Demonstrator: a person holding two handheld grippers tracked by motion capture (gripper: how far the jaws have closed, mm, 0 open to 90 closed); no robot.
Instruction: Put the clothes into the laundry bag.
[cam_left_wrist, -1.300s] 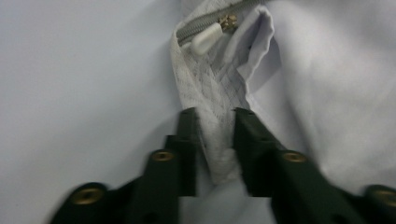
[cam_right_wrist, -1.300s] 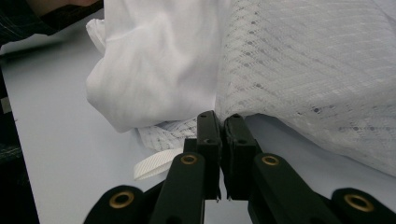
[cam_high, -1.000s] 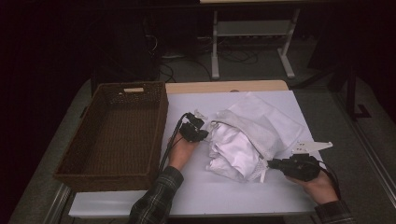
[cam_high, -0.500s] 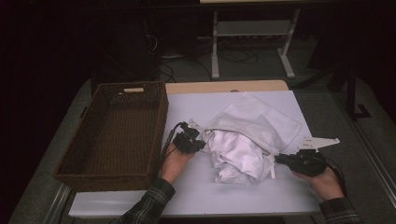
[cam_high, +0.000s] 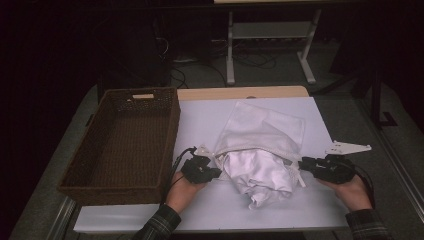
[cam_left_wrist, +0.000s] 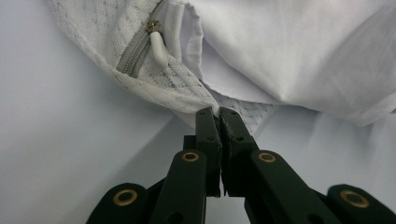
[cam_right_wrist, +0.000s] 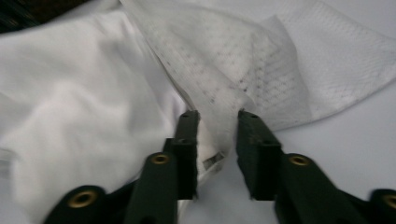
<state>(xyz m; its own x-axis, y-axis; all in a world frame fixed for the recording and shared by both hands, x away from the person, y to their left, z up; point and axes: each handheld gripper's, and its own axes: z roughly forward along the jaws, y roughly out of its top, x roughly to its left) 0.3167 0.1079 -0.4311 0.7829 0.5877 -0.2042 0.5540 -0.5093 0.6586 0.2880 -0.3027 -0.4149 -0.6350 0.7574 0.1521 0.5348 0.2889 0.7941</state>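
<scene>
A white mesh laundry bag (cam_high: 265, 132) lies on the counter (cam_high: 200, 120), just right of a brown wicker basket (cam_high: 125, 140). A white garment (cam_high: 260, 172) sticks halfway out of the open mouth of the bag, toward the person. The bag seems to be held at its two mouth corners so that the opening stays wide and the garment can pass through it.

The left hand-held gripper (cam_left_wrist: 218, 112) is pressed together on the edge of the mesh, close to the zipper (cam_left_wrist: 140, 46) and its white pull. This grip keeps the left corner of the mouth in place on the counter.

The right hand-held gripper (cam_right_wrist: 215, 114) is at the other side of the mouth. Its jaws have just been opening and now stand apart. A fold of the mesh and a small label hang between them, and the cloth lies against the left jaw, but the pads do not press it. I judge that this side of the bag is being released, perhaps for a new grip on the garment.
</scene>
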